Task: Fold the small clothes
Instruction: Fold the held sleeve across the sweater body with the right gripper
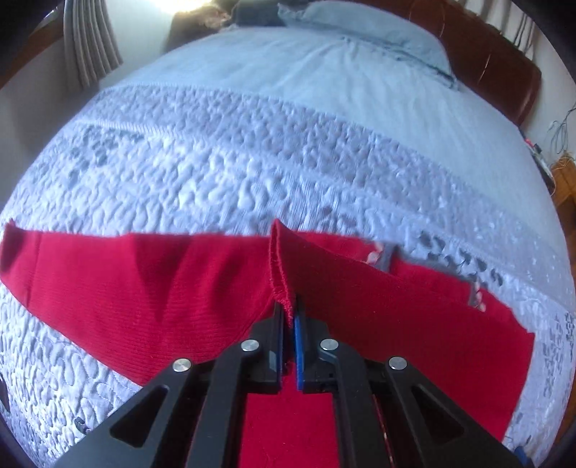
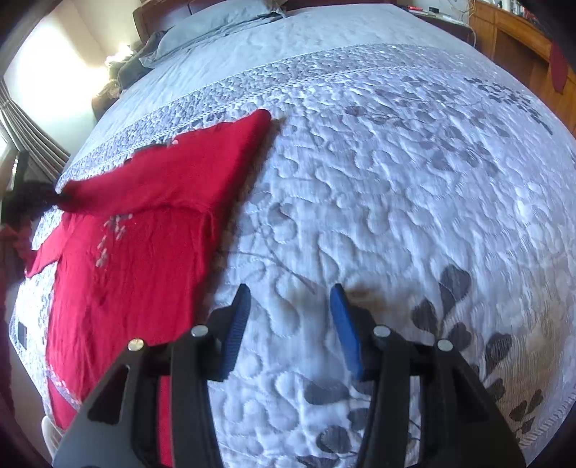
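Jaws of the left gripper (image 1: pixel 289 311) pinch a raised hem of the red garment (image 1: pixel 144 288), while the right gripper (image 2: pixel 289 298) hovers wide apart over the bed (image 2: pixel 396 180), right of it.

The quilt (image 2: pixel 414 187) lies bare from the right gripper (image 2: pixel 289 298) to the bed's far edge. The red garment (image 2: pixel 136 252) covers its left side; pillows (image 2: pixel 216 25) block the head end.

One red garment (image 1: pixel 126 288), one quilted bedspread (image 1: pixel 252 162), two pillows (image 1: pixel 367 28), two hand-held grippers (image 2: pixel 289 306).
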`<state>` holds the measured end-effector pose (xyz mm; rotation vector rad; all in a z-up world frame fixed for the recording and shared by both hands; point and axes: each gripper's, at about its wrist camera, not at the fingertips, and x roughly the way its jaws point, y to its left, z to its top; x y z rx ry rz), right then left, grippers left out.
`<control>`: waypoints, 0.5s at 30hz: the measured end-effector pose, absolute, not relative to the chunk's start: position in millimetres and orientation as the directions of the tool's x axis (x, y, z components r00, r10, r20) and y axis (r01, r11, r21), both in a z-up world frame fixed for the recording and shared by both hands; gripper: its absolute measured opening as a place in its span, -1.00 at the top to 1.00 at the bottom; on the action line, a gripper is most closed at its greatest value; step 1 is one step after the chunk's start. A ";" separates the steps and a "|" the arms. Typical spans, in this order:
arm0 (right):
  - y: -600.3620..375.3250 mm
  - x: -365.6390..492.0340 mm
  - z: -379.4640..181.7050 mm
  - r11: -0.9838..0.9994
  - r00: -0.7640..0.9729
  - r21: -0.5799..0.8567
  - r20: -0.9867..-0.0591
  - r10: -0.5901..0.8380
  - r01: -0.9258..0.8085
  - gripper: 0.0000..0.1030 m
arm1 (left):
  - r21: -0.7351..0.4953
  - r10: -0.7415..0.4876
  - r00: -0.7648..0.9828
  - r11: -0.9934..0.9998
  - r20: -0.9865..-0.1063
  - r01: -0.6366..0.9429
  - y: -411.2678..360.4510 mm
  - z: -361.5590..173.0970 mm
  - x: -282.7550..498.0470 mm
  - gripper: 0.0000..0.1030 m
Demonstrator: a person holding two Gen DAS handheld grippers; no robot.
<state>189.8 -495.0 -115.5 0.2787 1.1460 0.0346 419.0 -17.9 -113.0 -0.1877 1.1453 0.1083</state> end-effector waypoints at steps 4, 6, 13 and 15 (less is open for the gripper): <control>-485.2 233.2 -112.8 0.955 0.374 0.278 -0.900 0.222 0.103 0.02 | -0.097 -0.024 0.389 0.981 -0.921 -0.168 -16.1 -132.0 414.3 0.91; -481.1 263.0 -121.6 0.937 0.313 0.330 -0.907 0.281 0.116 0.01 | -0.105 -0.036 0.383 0.981 -0.923 -0.162 -14.7 -133.5 413.5 0.90; -466.8 323.5 -150.3 0.894 0.179 0.404 -0.910 0.373 0.193 0.22 | -0.098 -0.048 0.383 0.989 -0.923 -0.112 -14.5 -133.5 418.4 0.90; -461.3 325.0 -151.4 0.910 0.150 0.375 -0.924 0.352 0.178 0.83 | -0.107 -0.058 0.378 0.988 -0.924 -0.111 -13.4 -134.5 419.3 0.90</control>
